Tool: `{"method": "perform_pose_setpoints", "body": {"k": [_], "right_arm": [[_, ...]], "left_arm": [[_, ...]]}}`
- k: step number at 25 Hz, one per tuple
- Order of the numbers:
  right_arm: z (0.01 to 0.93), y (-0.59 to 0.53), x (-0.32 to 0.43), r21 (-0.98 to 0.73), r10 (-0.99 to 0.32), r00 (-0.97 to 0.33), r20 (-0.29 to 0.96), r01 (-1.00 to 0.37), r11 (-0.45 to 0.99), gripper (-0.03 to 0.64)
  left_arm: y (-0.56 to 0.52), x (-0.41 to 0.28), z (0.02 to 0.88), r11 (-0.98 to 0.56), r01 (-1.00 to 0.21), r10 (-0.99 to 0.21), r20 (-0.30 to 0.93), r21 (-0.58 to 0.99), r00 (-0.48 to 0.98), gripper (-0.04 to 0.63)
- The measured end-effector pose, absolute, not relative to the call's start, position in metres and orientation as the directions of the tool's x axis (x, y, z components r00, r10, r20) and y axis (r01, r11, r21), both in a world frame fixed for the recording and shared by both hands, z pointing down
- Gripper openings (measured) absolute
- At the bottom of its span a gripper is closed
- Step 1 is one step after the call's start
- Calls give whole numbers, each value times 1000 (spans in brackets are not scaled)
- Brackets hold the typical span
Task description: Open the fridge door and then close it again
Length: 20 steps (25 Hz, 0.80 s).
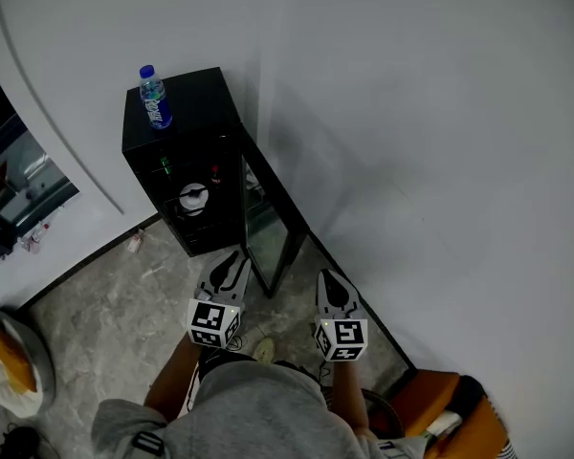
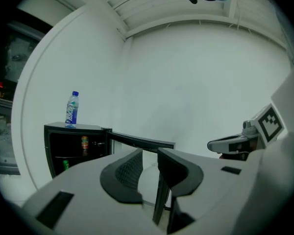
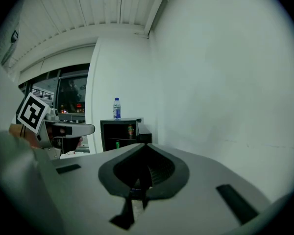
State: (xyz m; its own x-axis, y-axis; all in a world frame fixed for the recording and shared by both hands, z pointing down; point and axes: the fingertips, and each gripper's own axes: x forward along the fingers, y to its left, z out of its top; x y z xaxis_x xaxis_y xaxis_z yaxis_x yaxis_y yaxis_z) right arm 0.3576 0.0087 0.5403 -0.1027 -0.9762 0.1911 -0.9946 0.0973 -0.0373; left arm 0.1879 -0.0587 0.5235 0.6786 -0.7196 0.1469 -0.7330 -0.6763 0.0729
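A small black fridge stands against the white wall with its glass door swung wide open toward me. Cans show on its shelves. A water bottle with a blue cap stands on top. My left gripper hovers just in front of the open door's free edge, jaws a little apart with nothing between them. My right gripper is to the right of the door, shut and empty. In the left gripper view the fridge and door lie ahead beyond the fingers. The right gripper view shows the fridge further off.
A white wall runs along the right, close behind the open door. The floor is grey marble tile. An orange object lies at the lower right, and a round orange and white thing at the lower left. A dark window is left of the fridge.
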Motion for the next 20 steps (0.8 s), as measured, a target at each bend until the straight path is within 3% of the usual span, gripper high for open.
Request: {"method": "perform_pose_setpoints", "body": {"k": [10, 20], "right_arm": [[539, -2, 324, -29, -965, -189, 182, -982, 187, 25], [539, -7, 320, -32, -961, -206, 183, -979, 204, 25]], "left_arm": [[-38, 142, 533, -584, -810, -792, 174, 62, 585, 51], [-42, 133, 529, -550, -832, -817, 157, 75, 555, 43]]}}
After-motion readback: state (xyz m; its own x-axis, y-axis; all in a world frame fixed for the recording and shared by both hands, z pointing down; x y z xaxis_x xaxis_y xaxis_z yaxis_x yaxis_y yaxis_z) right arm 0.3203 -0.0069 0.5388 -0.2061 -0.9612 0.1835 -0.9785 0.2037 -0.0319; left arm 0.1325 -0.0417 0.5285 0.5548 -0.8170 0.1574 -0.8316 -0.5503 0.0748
